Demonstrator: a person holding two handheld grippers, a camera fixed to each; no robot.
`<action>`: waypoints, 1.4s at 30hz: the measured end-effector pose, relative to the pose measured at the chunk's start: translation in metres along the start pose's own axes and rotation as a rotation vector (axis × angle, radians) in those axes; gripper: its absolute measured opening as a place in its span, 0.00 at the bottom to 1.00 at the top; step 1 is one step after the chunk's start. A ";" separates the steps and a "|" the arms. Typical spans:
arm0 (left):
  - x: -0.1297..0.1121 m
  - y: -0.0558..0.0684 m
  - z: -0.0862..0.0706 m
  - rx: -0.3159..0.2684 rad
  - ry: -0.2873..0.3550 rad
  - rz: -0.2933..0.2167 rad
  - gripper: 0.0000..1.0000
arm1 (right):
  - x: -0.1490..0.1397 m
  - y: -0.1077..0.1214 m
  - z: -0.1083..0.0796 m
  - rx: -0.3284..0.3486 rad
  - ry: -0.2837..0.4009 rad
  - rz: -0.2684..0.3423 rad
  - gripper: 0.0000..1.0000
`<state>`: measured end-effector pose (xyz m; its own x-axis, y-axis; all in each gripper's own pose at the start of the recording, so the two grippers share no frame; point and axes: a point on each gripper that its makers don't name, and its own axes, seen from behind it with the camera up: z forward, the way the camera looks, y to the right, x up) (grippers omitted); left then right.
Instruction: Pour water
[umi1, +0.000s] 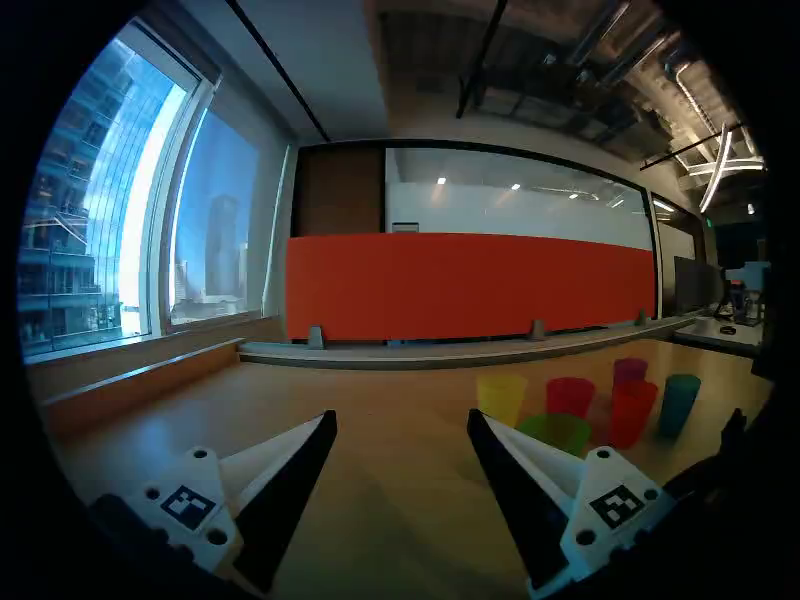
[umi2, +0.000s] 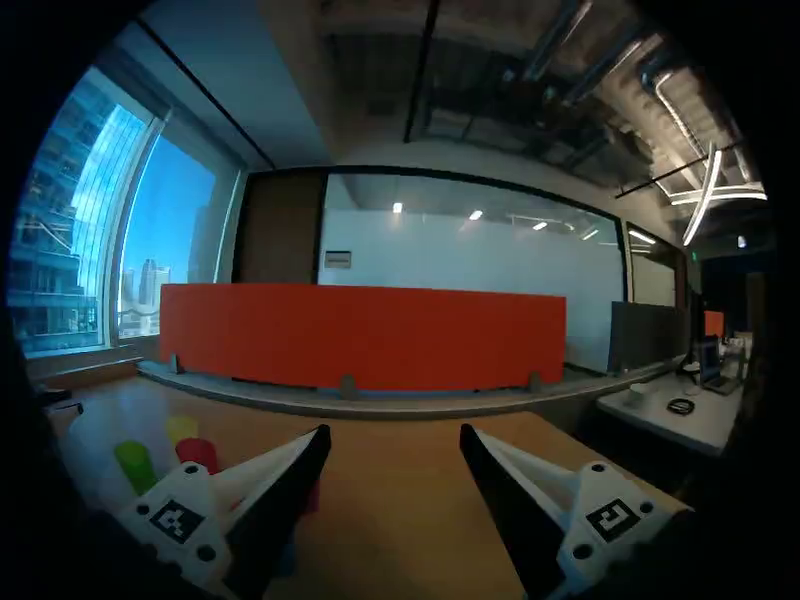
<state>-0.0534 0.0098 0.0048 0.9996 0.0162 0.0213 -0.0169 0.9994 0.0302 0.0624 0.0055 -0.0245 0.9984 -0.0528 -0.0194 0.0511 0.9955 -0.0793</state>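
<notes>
In the left gripper view several plastic cups stand together on the wooden table, to the right of my left gripper: a yellow cup, a green cup, red cups and a teal cup. That gripper is open, low over the table, with nothing between its fingers. In the right gripper view my right gripper is open too and holds nothing. Left of its left finger stand a green cup, a yellow cup and a red cup.
An orange divider panel runs along the table's far edge. Tall windows line the left wall. Another desk with a monitor and small items stands to the right.
</notes>
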 end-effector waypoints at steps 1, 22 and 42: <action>0.000 0.000 0.000 0.000 0.000 0.000 0.98 | -0.001 0.001 0.000 0.001 0.002 -0.006 1.00; 0.000 -0.001 0.000 0.000 0.000 0.000 0.97 | -0.041 -0.010 0.016 0.044 0.041 0.026 1.00; 0.000 -0.002 0.000 0.000 0.001 0.000 0.97 | -0.078 -0.021 0.018 0.057 0.003 0.062 1.00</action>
<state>-0.0534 0.0076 0.0048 0.9997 0.0160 0.0207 -0.0167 0.9994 0.0302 -0.0160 -0.0096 -0.0029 0.9996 0.0094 -0.0251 -0.0099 0.9997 -0.0207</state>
